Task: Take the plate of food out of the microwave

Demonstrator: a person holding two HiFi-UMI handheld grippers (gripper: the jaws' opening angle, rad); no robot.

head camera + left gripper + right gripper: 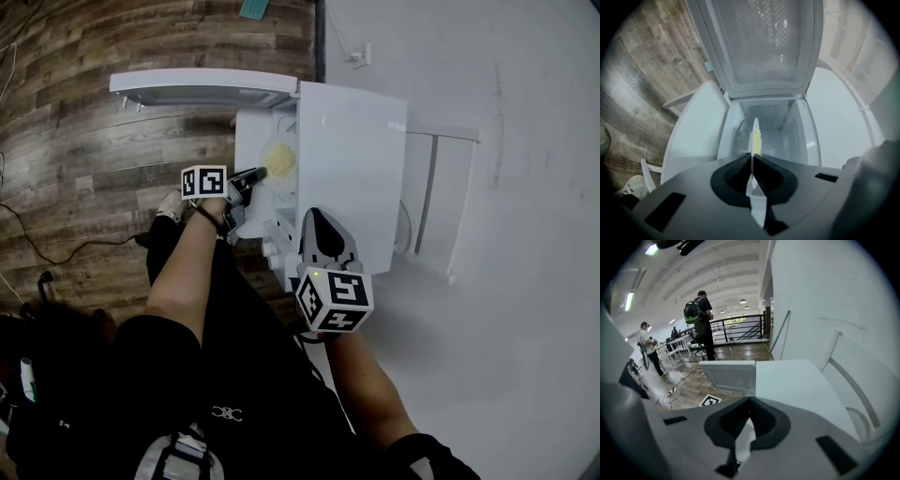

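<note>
inside the open microwave [352,169] the plate [278,159] carries a pale yellow heap of food [282,156] and lies in the cavity, close to its front opening. whether it rests on the cavity floor or is lifted off it cannot be told. the left gripper [255,175] reaches in from the front, and its jaws are clamped on the near rim of the plate. in the left gripper view the plate [755,133] shows edge-on as a thin white line running straight between the dark pads [740,171], with the yellow food [757,143] just beyond the tips of the left gripper [752,157].

the microwave door [202,87] is swung fully open to the side, and in the left gripper view the door [768,42] fills the upper part of the frame with its mesh window.

the right gripper [321,225] hangs over the front edge of the microwave's white top, apart from the plate. its marker cube [335,298] faces the head camera. in the right gripper view the jaws of the right gripper [750,401] are together with nothing between them, pointing across the microwave top [792,383].

the wood floor [84,141] lies in front of the microwave. far off on it a person with a backpack [701,319] stands facing away.
</note>
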